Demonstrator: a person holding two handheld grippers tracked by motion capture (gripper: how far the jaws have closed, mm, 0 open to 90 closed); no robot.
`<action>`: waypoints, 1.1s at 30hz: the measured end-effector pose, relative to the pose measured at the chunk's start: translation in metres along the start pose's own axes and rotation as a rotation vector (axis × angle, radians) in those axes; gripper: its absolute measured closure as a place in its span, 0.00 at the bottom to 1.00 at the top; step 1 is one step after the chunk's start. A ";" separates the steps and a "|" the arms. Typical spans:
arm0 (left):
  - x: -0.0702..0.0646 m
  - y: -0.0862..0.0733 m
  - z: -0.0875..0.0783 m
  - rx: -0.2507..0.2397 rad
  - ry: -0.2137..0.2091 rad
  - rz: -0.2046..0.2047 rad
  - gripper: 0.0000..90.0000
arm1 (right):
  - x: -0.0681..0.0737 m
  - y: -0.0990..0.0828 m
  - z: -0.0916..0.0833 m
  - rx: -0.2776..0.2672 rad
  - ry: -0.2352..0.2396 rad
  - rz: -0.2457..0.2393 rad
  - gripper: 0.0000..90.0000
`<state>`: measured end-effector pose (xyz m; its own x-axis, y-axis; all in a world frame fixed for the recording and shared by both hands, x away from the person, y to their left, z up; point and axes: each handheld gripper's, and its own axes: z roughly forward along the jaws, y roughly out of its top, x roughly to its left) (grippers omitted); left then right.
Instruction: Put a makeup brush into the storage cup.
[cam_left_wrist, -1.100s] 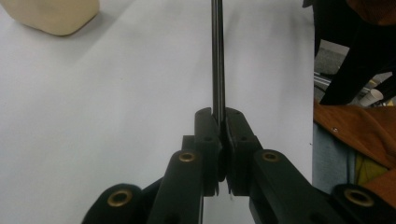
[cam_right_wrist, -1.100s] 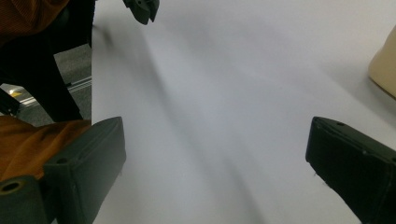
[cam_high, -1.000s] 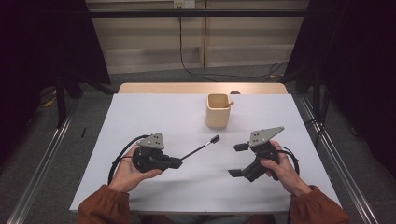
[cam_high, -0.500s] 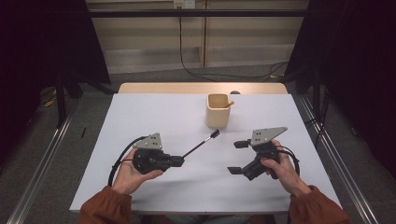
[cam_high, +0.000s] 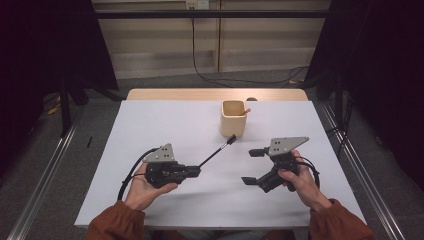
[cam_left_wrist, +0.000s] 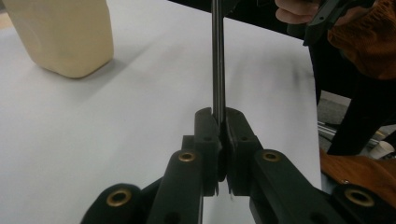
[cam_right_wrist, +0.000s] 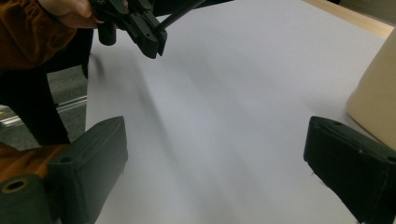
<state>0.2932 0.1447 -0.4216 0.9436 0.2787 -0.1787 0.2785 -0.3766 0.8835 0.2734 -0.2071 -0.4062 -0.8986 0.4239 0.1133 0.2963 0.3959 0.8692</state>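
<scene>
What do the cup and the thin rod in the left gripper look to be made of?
The cup looks like pale wood or bamboo: matt cream walls, thick rim, no gloss. The rod clamped in the left gripper looks like dark metal, going by its smooth, slightly shiny straight shaft; coated plastic is possible. Its black tip is too small to judge.

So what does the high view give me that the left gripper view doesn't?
High view alone: the cup's open top with a wooden stick inside, and the rod's far tip near the cup. Left gripper view alone: the left gripper pinching the rod close up. Both: the rod, the cup, the white table, the open right gripper.
</scene>
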 end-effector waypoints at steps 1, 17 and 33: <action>0.000 0.000 0.000 -0.007 -0.001 0.003 0.95 | 0.000 0.001 0.000 -0.002 -0.005 0.000 0.07; -0.003 -0.001 0.003 -0.129 0.007 0.018 0.95 | 0.005 0.008 0.001 -0.048 -0.018 0.000 0.09; -0.009 0.001 0.007 -0.163 0.005 0.017 0.95 | 0.006 0.019 0.004 -0.101 0.050 0.038 0.17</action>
<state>0.2863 0.1360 -0.4217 0.9471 0.2775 -0.1611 0.2291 -0.2329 0.9451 0.2746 -0.1937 -0.3913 -0.9031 0.3947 0.1694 0.2991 0.2950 0.9075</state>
